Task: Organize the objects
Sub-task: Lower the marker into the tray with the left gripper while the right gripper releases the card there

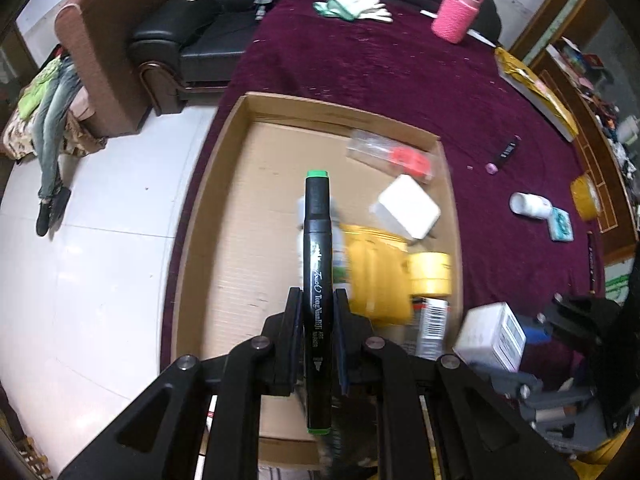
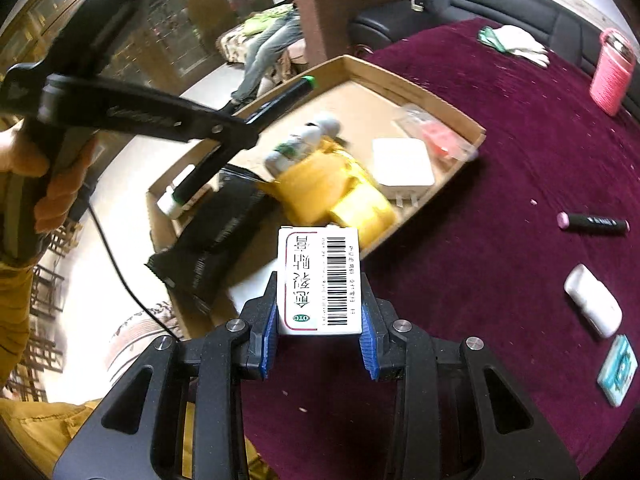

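My left gripper [image 1: 318,300] is shut on a black marker [image 1: 318,240] with green ends, held over the open cardboard box [image 1: 224,184]. In the right wrist view that gripper [image 2: 240,128] hangs above the box's left side, with the marker [image 2: 280,100] pointing away. My right gripper [image 2: 320,292] is shut on a white medicine box [image 2: 320,280] with a barcode, just outside the cardboard box's [image 2: 440,104] near wall. In the box lie a white adapter [image 2: 402,162], a yellow tape roll [image 1: 432,272], a yellow pouch [image 2: 316,184], a bottle [image 2: 304,140] and a black pouch [image 2: 216,240].
On the purple tablecloth [image 2: 500,152] lie a black tube [image 2: 596,222], a white case [image 2: 594,306], a teal pack [image 2: 618,368], white gloves [image 1: 356,4] and a pink bottle [image 2: 612,76]. A gold box [image 1: 536,92] sits at the right edge. A black sofa [image 1: 208,28] stands beyond.
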`<state>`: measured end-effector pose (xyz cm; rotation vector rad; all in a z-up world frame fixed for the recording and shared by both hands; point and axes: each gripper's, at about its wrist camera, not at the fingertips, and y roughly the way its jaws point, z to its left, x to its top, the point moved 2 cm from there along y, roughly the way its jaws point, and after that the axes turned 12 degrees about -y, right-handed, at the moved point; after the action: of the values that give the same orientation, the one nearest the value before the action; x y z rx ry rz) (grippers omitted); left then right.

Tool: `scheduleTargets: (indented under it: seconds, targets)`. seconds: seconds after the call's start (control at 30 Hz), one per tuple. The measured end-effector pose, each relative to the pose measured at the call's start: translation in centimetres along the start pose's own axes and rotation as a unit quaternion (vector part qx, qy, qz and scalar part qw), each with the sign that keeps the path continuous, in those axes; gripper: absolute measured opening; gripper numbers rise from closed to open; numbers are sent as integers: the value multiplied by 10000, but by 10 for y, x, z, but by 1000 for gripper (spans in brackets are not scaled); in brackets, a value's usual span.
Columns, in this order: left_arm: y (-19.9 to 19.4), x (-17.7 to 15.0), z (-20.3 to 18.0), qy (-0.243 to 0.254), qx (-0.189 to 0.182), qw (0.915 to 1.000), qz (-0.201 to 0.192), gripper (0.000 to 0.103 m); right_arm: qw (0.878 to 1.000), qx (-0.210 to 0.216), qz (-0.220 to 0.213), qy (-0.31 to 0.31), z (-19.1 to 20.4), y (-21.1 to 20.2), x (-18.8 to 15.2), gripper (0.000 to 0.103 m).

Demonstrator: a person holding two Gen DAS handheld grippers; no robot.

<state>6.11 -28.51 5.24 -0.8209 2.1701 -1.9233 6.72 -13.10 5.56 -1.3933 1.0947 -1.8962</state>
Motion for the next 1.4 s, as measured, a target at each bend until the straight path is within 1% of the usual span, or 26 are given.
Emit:
scheduleTargets:
  seconds: [0.23,0.47,0.63,1.03,1.23,1.27,1.33,1.4]
  targets:
    - [12,8,23,-206,91,9997,30,13,9995,101,60,-304,18,11,20,33]
    - [20,11,37,-329,163,9993,57,13,9979,210,328,-526,31,31,32,33]
    - [29,14,39,-290,242,9992,115,13,9965,146,527,-635,35,47,38,34]
    - [46,21,46,-270,314,9988,243,13,9935,-65,686,-901,41,58,48,34]
    - [51,16,45,-212,374,9986,320,13,9902,91,766,-1165,51,63,48,34]
    - [52,17,46,-220,391,9985,317,13,9899,59,815,-1159,50,67,47,34]
    - [53,16,47,-252,391,9984,321,13,9897,-148,886,-1119,44,73,46,34]
    - [54,15,47,-251,389,9984,326,13,9906,-139,926,-999,37,77,44,34]
